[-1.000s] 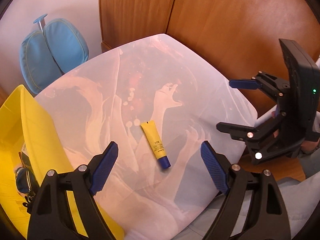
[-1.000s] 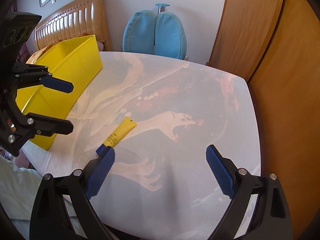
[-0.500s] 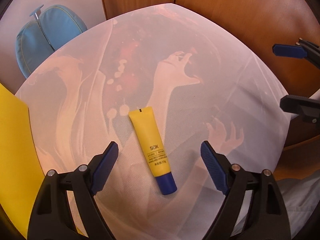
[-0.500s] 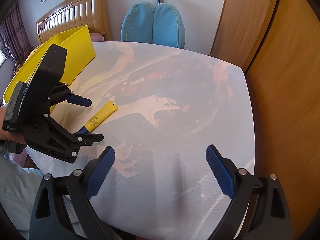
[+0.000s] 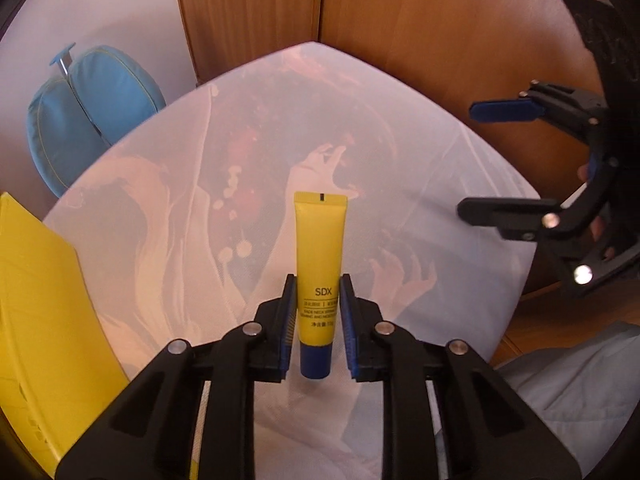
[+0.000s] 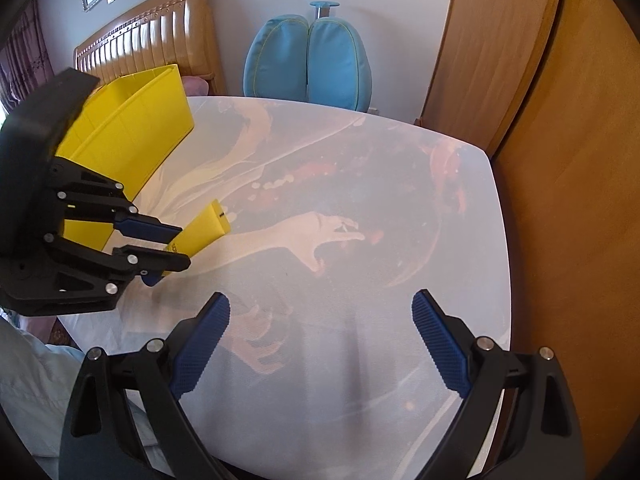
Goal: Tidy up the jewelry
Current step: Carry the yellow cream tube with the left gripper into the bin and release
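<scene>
Yellow plastic is filling the middle of my left wrist view: the tube (image 5: 320,248) with a dark blue cap is sitting between the blue pads of my left gripper (image 5: 318,312), and the jaws have just been closing and are now pressing on its lower body, just above the cap. The crimped end is pointing away from the camera over the table (image 5: 168,208), which is wearing a pale cloth printed with reaching arms. I am seeing the wall of the yellow bin (image 5: 44,320) at the left edge, on the table beside my gripper. Off to the right, my right gripper (image 5: 504,160) is hovering with its jaws standing apart and nothing between them. A blue cushioned chair back (image 5: 88,108) is showing beyond the far left of the table, and wooden panels (image 5: 400,32) are standing behind

Moving to the right wrist view, I am looking past the right gripper (image 6: 320,344), whose blue pads are spread wide over bare cloth, holding nothing. At the left, the left gripper (image 6: 176,248) is clamping the tube (image 6: 204,228), which is slanting up toward the table's centre; whether the cap end is touching the cloth I cannot tell. The yellow bin (image 6: 132,136) is standing just behind it at the table's left edge, with the blue chair back (image 6: 308,60) and a wooden headboard (image 6: 152,40) further off
</scene>
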A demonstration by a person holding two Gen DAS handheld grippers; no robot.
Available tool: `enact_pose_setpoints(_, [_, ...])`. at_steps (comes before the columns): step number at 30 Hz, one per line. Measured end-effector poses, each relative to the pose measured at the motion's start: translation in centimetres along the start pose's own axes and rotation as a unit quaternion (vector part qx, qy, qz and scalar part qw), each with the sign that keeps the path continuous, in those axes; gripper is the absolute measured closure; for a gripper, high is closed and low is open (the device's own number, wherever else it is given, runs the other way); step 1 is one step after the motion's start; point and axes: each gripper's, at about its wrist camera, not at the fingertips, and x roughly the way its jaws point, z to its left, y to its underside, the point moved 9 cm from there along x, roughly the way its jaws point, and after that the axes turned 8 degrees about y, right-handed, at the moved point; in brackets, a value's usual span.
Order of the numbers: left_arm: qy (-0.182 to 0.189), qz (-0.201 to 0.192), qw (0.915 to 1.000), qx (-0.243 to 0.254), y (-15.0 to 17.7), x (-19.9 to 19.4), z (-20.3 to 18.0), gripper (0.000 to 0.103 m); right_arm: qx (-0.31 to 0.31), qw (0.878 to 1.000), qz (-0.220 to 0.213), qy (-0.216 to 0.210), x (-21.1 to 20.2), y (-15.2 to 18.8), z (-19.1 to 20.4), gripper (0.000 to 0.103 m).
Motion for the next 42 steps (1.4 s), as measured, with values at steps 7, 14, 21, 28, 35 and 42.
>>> enact_pose_setpoints(7, [-0.041,-0.073,0.9965,-0.005,-0.8,-8.6,2.4,0.082,-0.018,0.999,-0.04,0.001,-1.9,-3.7,2.7,0.01])
enact_pose_setpoints(14, [-0.101,-0.096,0.989,-0.051,3.1,-15.1,8.2,0.082,-0.045,0.994,-0.088,-0.047,-3.9,-8.5,8.4,0.01])
enact_pose_setpoints(21, [-0.141,-0.09,0.978,-0.124,9.0,-18.2,14.7,0.082,-0.118,0.982,-0.109,-0.097,-4.6,-11.3,16.4,0.009])
enact_pose_setpoints(28, [-0.163,-0.044,0.9671,-0.191,14.6,-17.3,19.7,0.082,-0.161,0.97,-0.111,-0.147,-5.0,-12.9,22.7,0.009])
enact_pose_setpoints(35, [-0.158,0.003,0.9661,-0.204,17.4,-15.6,22.4,0.082,-0.195,0.958,-0.107,-0.178,-4.7,-14.0,27.8,0.009])
enact_pose_setpoints(42, [-0.15,0.014,0.9662,-0.209,18.3,-14.7,22.8,0.08,-0.222,0.953,-0.093,-0.183,-3.8,-13.5,30.0,0.009])
